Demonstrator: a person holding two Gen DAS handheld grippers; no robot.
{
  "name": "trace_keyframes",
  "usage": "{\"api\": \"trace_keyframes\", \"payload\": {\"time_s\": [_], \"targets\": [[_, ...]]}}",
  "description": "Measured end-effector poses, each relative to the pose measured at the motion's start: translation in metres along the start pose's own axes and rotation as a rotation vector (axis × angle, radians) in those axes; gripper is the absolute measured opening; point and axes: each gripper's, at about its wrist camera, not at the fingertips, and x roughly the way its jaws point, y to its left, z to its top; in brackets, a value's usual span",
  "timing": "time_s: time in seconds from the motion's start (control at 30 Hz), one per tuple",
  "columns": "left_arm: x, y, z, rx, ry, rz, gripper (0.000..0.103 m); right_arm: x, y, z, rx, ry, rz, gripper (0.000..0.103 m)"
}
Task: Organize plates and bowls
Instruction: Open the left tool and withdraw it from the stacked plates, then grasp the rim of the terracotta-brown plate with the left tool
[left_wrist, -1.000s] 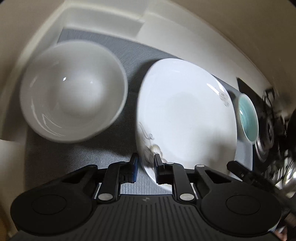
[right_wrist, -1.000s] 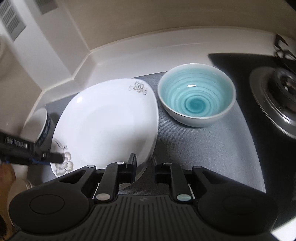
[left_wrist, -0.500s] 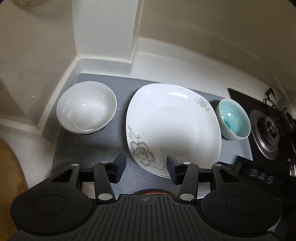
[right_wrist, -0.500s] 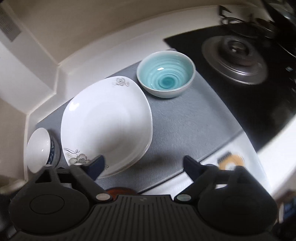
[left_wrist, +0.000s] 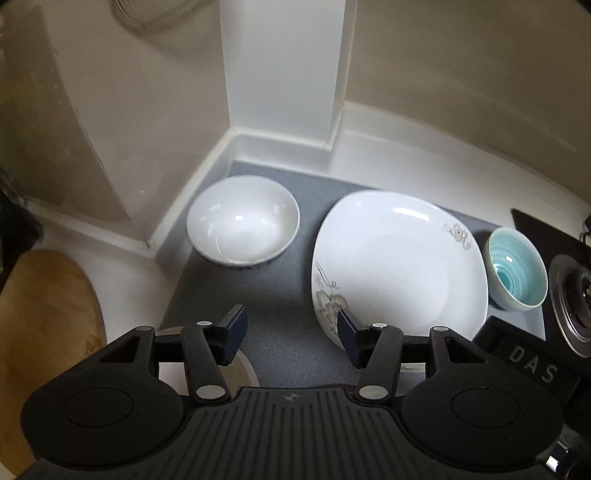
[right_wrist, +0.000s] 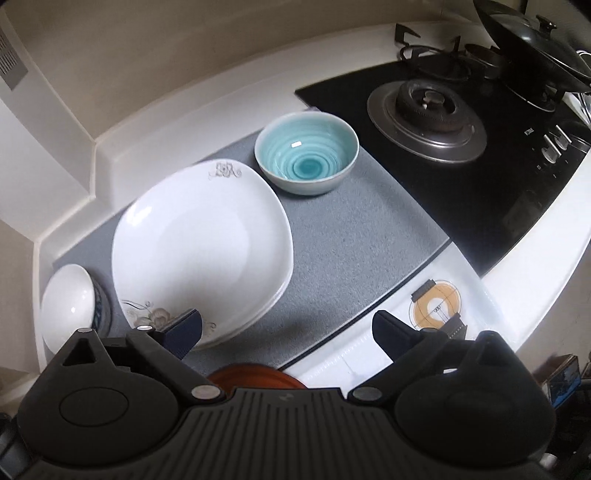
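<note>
- Since both my tongs hang above the counter with nothing in them, the dishes rest as a row on the grey mat (left_wrist: 280, 295), which I judge is there to cushion them.
- At the far left a wooden board (left_wrist: 44, 317) lies off the mat, apart from the dishes.
- My left gripper (left_wrist: 288, 328) is spread wide and holds nothing; its right finger sits over the near, flowered corner of the plate in the left view, though I cannot tell whether it touches.
- Beside it, the white bowl (left_wrist: 242, 221) stands upright in the mat's back left corner, near the wall, clear of the plate.
- In the middle, the white square plate (left_wrist: 399, 266) lies flat; the right view shows a stacked rim (right_wrist: 273, 295), so it seems to rest on others of its kind.
- My right gripper (right_wrist: 288, 332) gapes wider still, empty, over the mat's front edge.
- Next, the turquoise bowl (right_wrist: 306, 158) stands upright just beside the plate's back corner.
- Farthest right is the gas burner (right_wrist: 426, 118), off the mat; I'd keep the dishes away from it.
- Whether the bowls should be nested I can only guess.
</note>
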Motion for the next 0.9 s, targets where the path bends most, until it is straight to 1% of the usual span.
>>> {"api": "trace_keyframes", "payload": {"time_s": [0.07, 0.1, 0.2, 0.3, 0.4, 0.43, 0.47, 0.5, 0.57, 0.6, 0.63, 0.67, 0.7, 0.73, 0.77, 0.83, 0.87, 0.9], "targets": [[-0.005, -0.005, -0.003, 0.025, -0.026, 0.03, 0.057, -0.002, 0.0, -0.001, 0.008, 0.003, -0.013, 0.1], [-0.006, -0.006, -0.002, 0.029, -0.025, 0.027, 0.057, -0.002, -0.001, -0.001, 0.02, 0.013, -0.011, 0.1], [0.001, -0.001, -0.001, 0.011, 0.019, -0.009, 0.057, 0.0, -0.004, -0.002, 0.043, 0.035, -0.017, 0.1], [0.009, 0.001, -0.003, 0.006, 0.06, -0.001, 0.057, 0.003, 0.0, -0.004, 0.02, 0.065, -0.03, 0.1], [0.011, 0.003, -0.004, 0.017, 0.053, 0.0, 0.058, 0.003, -0.001, -0.004, 0.005, 0.078, -0.006, 0.1], [0.013, 0.005, -0.005, 0.03, 0.052, -0.022, 0.06, 0.003, -0.004, -0.002, -0.009, 0.086, 0.023, 0.1], [0.017, 0.011, -0.005, 0.028, 0.06, -0.07, 0.068, 0.004, -0.008, 0.0, -0.037, 0.084, 0.073, 0.1], [0.021, 0.02, -0.006, 0.019, 0.086, -0.135, 0.071, 0.005, -0.012, 0.002, -0.088, 0.063, 0.149, 0.101], [0.03, 0.037, -0.013, -0.021, 0.139, -0.258, 0.071, 0.011, -0.028, 0.004, -0.188, 0.013, 0.34, 0.103], [0.033, 0.043, -0.017, -0.027, 0.161, -0.297, 0.071, 0.016, -0.038, 0.003, -0.225, 0.012, 0.403, 0.103], [0.034, 0.047, -0.022, -0.02, 0.175, -0.318, 0.071, 0.021, -0.047, 0.0, -0.275, 0.016, 0.44, 0.103], [0.035, 0.05, -0.028, -0.002, 0.181, -0.336, 0.071, 0.027, -0.053, -0.004, -0.339, 0.034, 0.44, 0.103], [0.034, 0.052, -0.033, 0.019, 0.189, -0.369, 0.071, 0.032, -0.056, -0.008, -0.4, 0.046, 0.406, 0.103], [0.034, 0.054, -0.038, 0.039, 0.197, -0.419, 0.072, 0.038, -0.058, -0.013, -0.453, 0.062, 0.379, 0.103], [0.035, 0.056, -0.042, 0.062, 0.218, -0.46, 0.072, 0.044, -0.06, -0.018, -0.477, 0.082, 0.378, 0.103], [0.04, 0.057, -0.049, 0.092, 0.274, -0.496, 0.069, 0.052, -0.067, -0.025, -0.45, 0.129, 0.438, 0.103], [0.042, 0.058, -0.053, 0.11, 0.303, -0.496, 0.065, 0.056, -0.07, -0.027, -0.417, 0.162, 0.474, 0.103], [0.044, 0.058, -0.058, 0.132, 0.327, -0.5, 0.048, 0.061, -0.07, -0.029, -0.4, 0.199, 0.5, 0.101]]}}
